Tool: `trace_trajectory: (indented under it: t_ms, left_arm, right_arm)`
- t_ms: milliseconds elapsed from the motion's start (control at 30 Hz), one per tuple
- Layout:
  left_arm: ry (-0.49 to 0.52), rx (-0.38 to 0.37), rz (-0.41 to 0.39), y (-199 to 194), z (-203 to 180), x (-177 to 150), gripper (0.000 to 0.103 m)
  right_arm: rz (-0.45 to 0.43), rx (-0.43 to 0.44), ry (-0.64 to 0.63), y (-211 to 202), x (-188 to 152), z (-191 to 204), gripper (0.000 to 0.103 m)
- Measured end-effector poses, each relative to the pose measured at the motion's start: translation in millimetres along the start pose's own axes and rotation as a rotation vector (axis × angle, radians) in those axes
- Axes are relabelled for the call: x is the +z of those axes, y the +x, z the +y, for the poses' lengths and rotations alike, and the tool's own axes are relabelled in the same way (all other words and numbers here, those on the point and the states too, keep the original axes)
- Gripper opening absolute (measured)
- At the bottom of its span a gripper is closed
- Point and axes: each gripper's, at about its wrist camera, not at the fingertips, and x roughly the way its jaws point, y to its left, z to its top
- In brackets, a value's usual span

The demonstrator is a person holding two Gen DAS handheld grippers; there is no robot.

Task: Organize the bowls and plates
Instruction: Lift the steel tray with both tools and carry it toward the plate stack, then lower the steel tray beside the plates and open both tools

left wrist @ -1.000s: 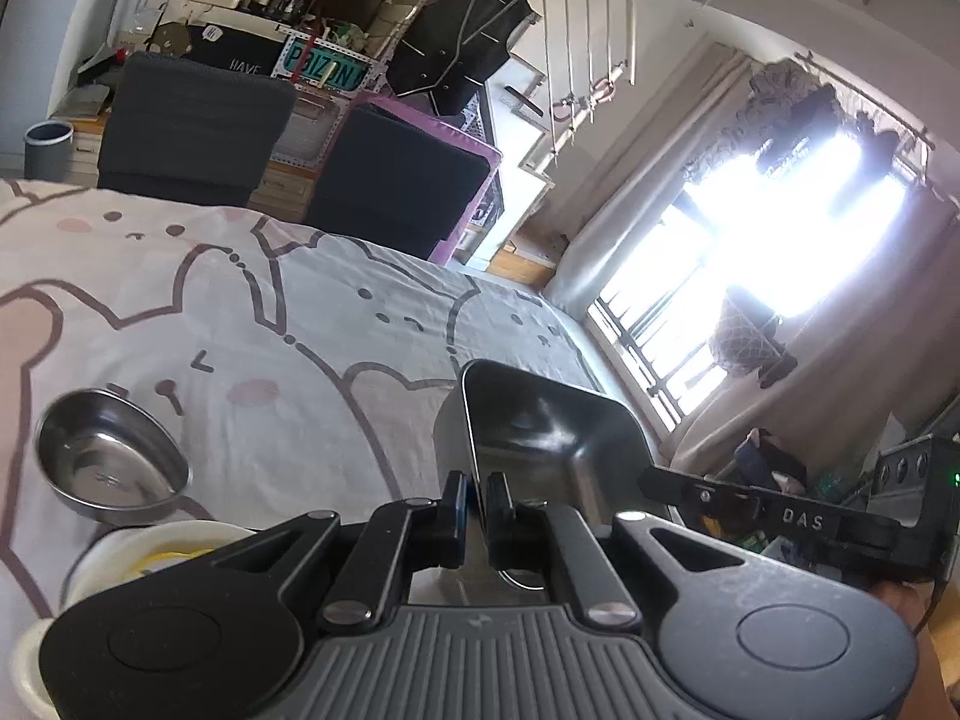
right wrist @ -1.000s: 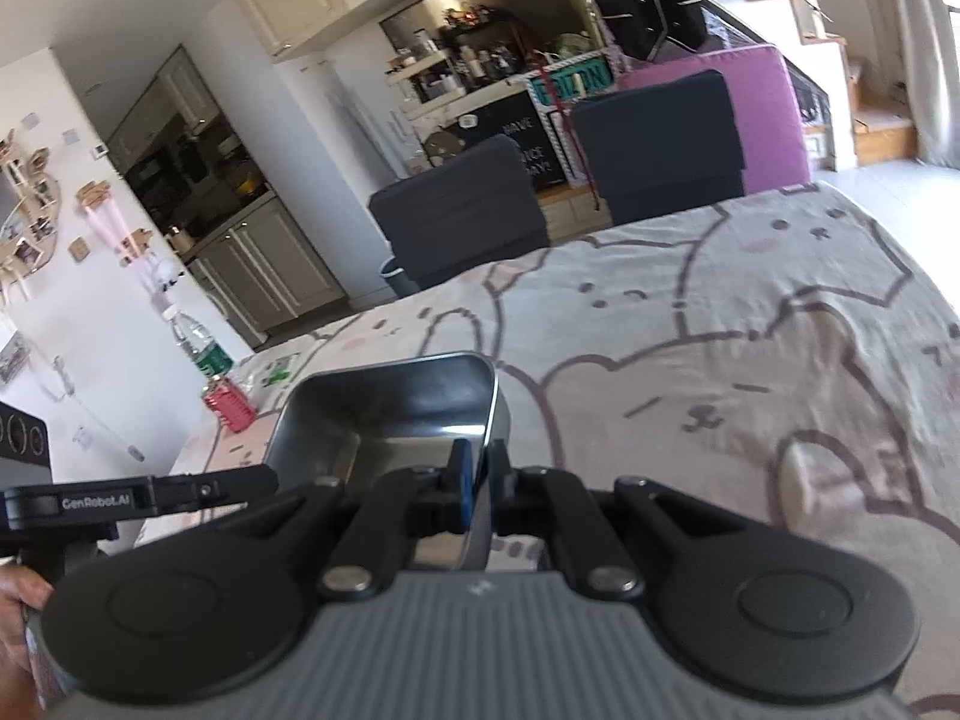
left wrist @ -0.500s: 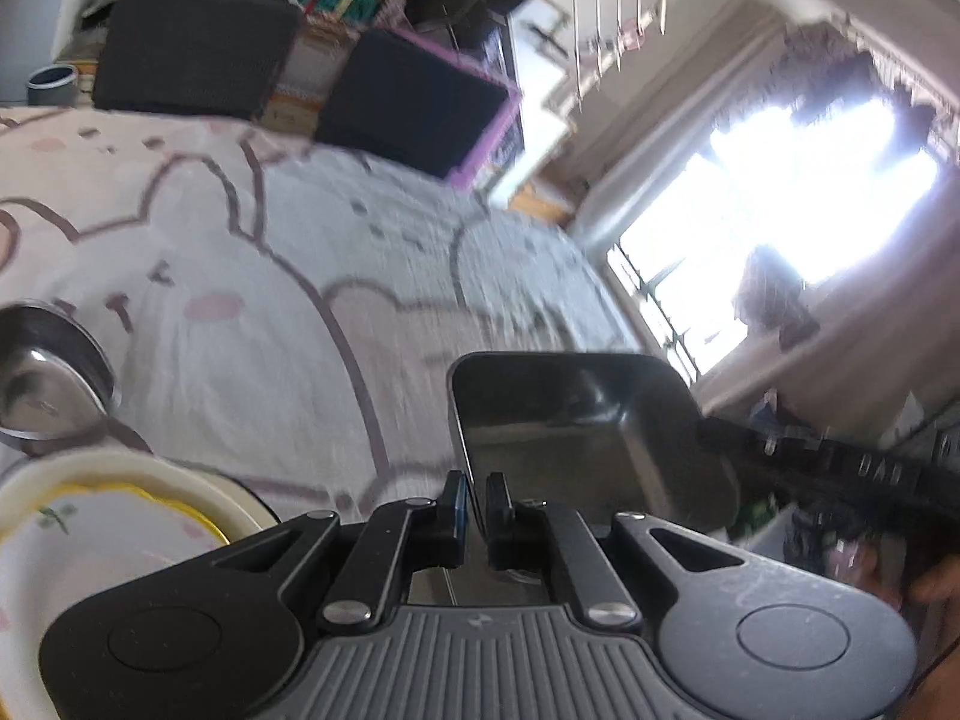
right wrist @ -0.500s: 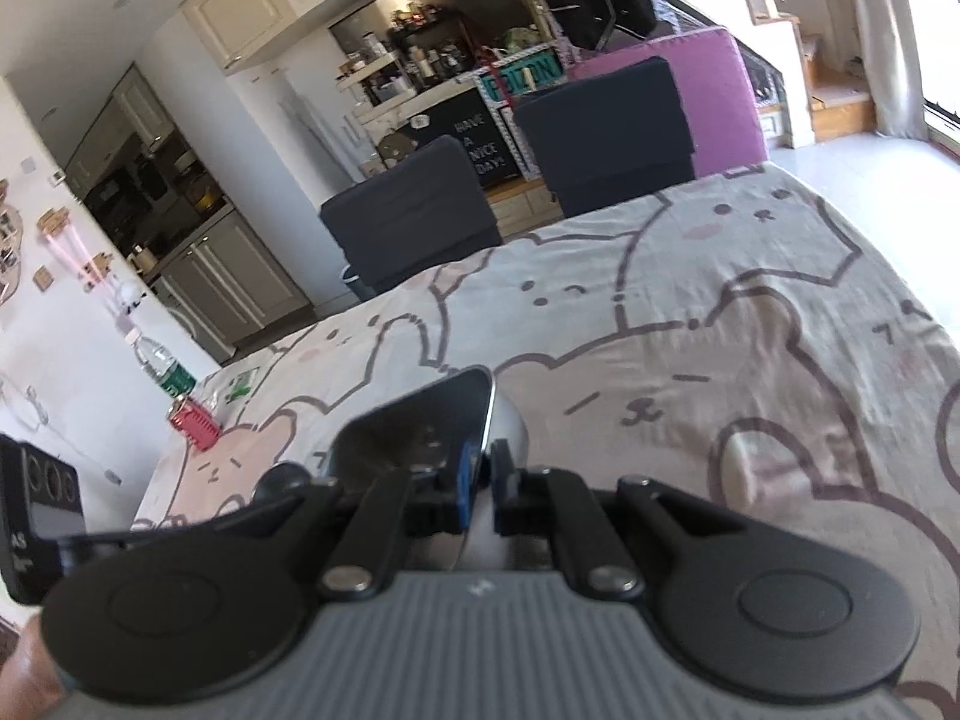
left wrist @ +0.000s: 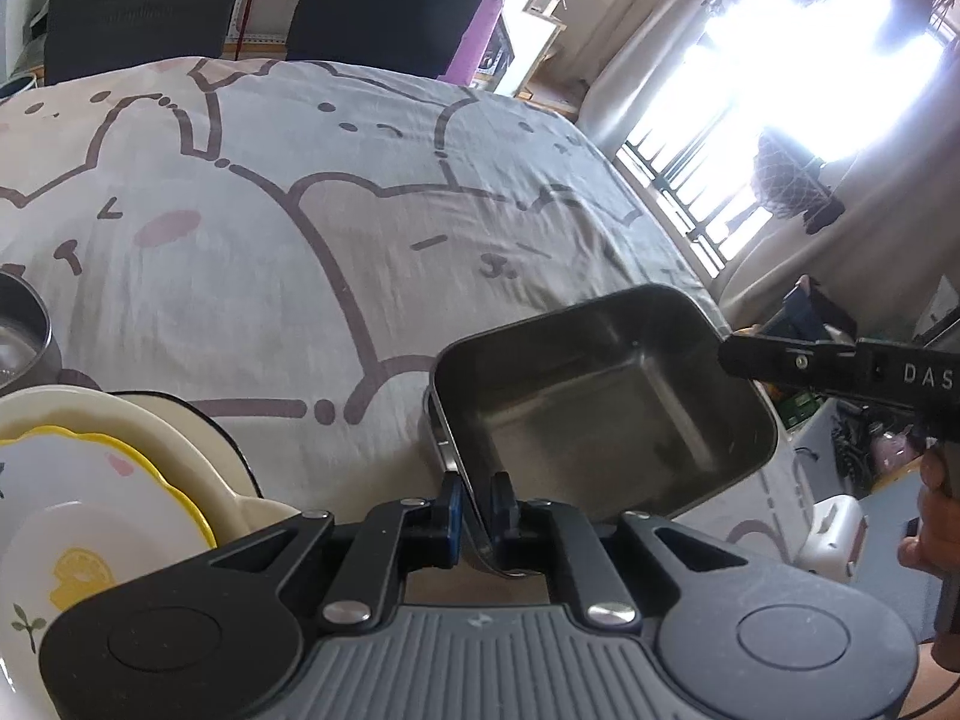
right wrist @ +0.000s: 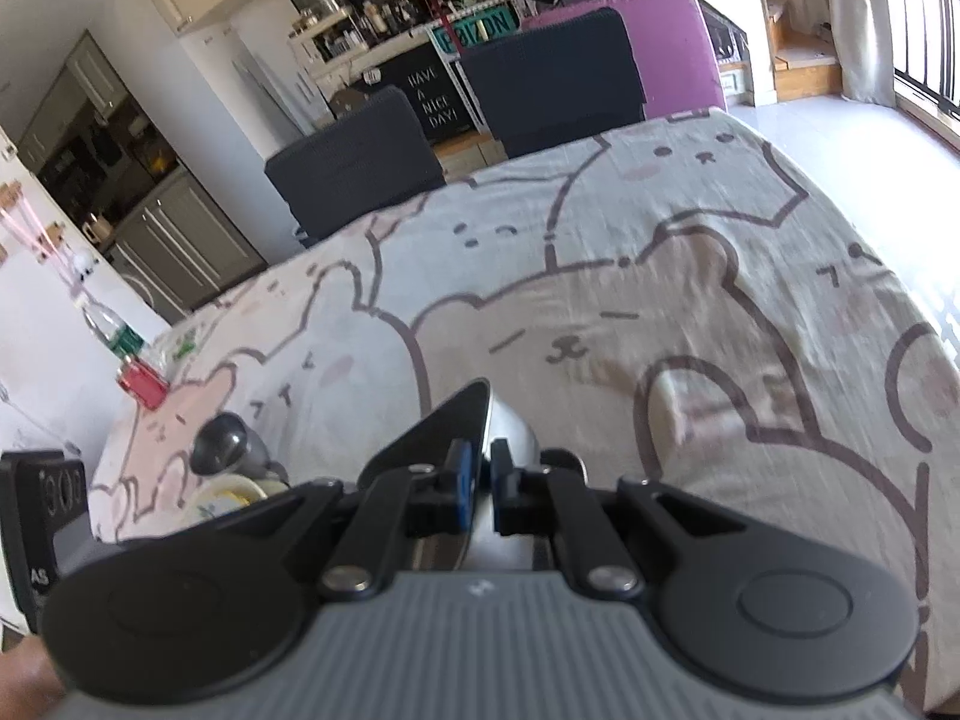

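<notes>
A square steel tray (left wrist: 606,396) is held above the bear-print tablecloth (left wrist: 288,204) by both grippers. My left gripper (left wrist: 477,498) is shut on its near rim. My right gripper (right wrist: 477,480) is shut on the opposite rim, where the tray (right wrist: 444,426) shows edge-on and tilted; it also shows in the left wrist view (left wrist: 840,360). A stack of cream and white plates with yellow trim (left wrist: 90,480) lies at the left, also seen in the right wrist view (right wrist: 228,495). A round steel bowl (left wrist: 18,336) sits behind it, also seen in the right wrist view (right wrist: 225,441).
Two dark chairs (right wrist: 456,132) stand at the table's far edge. A plastic bottle (right wrist: 111,327) and a red box (right wrist: 143,384) stand at the left table edge. The table's right edge drops off toward the window (left wrist: 810,60).
The tray, held by both grippers, has moved left toward the plate stack and tilted. The plates now fill more of the left wrist view and the steel bowl has slid to its edge.
</notes>
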Motion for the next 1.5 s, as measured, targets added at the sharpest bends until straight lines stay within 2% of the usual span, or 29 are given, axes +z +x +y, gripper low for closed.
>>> trace_trajectory:
  t_ms: [633,867,1033,1300,1500]
  left_arm:
    - [0.059,0.028,0.03,12.9,-9.4,-2.7,0.01]
    - [0.056,0.031,0.048,16.6,-8.0,-3.5,0.01]
    - [0.064,0.035,0.061,17.5,-8.6,-4.5,0.014]
    - [0.071,0.031,0.074,16.5,-9.8,-5.2,0.016]
    - [0.083,0.025,0.086,17.5,-13.0,-7.7,0.023]
  right_arm:
    - [0.173,-0.2,-0.145,48.3,-4.1,-1.3,0.012]
    - [0.227,-0.223,-0.167,61.0,-4.3,-6.2,0.012]
    - [0.28,-0.227,-0.195,69.2,-7.5,-5.5,0.019]
    - [0.315,-0.216,-0.203,69.4,-10.6,-8.0,0.032]
    - [0.313,-0.209,-0.191,66.8,-10.4,-13.5,0.041]
